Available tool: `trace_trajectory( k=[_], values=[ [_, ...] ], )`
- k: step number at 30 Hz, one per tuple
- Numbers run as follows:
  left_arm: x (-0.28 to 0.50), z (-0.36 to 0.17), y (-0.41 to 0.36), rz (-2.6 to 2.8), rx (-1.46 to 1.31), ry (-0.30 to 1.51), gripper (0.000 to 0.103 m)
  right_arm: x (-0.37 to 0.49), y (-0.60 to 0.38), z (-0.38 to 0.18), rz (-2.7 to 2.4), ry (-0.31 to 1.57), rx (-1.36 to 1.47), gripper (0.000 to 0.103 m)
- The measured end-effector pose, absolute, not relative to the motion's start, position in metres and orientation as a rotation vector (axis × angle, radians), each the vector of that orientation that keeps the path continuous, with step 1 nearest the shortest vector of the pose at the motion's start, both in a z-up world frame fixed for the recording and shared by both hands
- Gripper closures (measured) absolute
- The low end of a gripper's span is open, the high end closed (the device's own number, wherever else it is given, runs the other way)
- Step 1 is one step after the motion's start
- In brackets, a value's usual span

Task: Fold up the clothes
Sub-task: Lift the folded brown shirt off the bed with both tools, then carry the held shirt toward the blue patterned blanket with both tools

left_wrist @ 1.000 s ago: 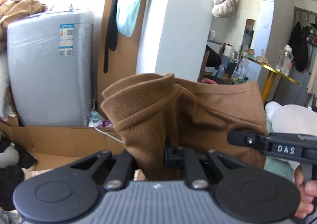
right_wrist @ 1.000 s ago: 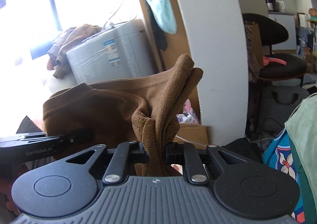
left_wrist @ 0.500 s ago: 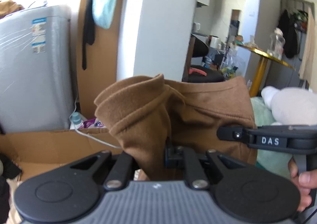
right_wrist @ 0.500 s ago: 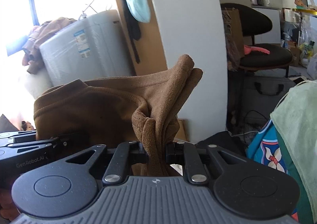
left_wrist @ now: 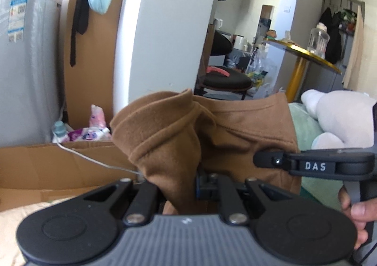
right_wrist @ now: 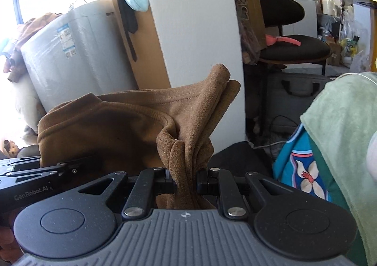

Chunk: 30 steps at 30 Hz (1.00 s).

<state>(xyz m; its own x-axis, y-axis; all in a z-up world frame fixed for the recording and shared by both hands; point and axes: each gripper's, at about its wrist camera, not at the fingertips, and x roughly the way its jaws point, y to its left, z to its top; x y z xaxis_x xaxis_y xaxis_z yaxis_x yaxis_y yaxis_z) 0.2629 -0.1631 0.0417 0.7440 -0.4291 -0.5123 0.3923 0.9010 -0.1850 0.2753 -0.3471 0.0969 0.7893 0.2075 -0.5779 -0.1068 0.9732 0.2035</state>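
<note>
Sliding leftward in both wrist views over the last second, the washing machine and the white pillar shift across the background while the brown sweatshirt keeps its place between the claws — the whole pair swings as one, cloth and all.

That brown sweatshirt hangs in the air, off any surface, its stitched top edge stretched as a nearly level band from one claw to the other. Its long axis runs side to side between them. The left gripper is clenched on a bunched corner of the cloth, which rises in a rolled fold just above the jaws. The right gripper is likewise clamped on the opposite corner, a thick twist of fabric standing up between its fingers. Each claw sees the other at the far end of the band: the right one sits just right of the cloth in the left view, the left one low at the left in the right view.

Neither hand is nearer; each holds its own end. Whatever fold comes depends on that taut span — bringing the two ends together would halve it, I judge. Beyond the pillar stand a black chair and a mint-green blanket.
</note>
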Motion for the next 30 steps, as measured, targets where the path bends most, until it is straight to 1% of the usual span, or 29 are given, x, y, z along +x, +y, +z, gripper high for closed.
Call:
trace_trajectory(
  k=[5, 18, 25, 30],
  values=[
    [0.275, 0.025, -0.169, -0.494, -0.066, 0.584, 0.092, 0.286, -0.354, 0.086, 0.144, 0.661, 0.157, 0.088],
    [0.337, -0.019, -0.181, -0.626, -0.104, 0.606, 0.092, 0.342, -0.368, 0.056, 0.089, 0.683, 0.127, 0.088],
    [0.364, -0.046, -0.193, -0.729, -0.132, 0.618, 0.092, 0.363, -0.394, 0.038, 0.009, 0.695, 0.112, 0.088],
    [0.373, -0.07, -0.201, -0.792, -0.144, 0.631, 0.092, 0.374, -0.411, 0.016, -0.027, 0.743, 0.127, 0.088]
  ],
)
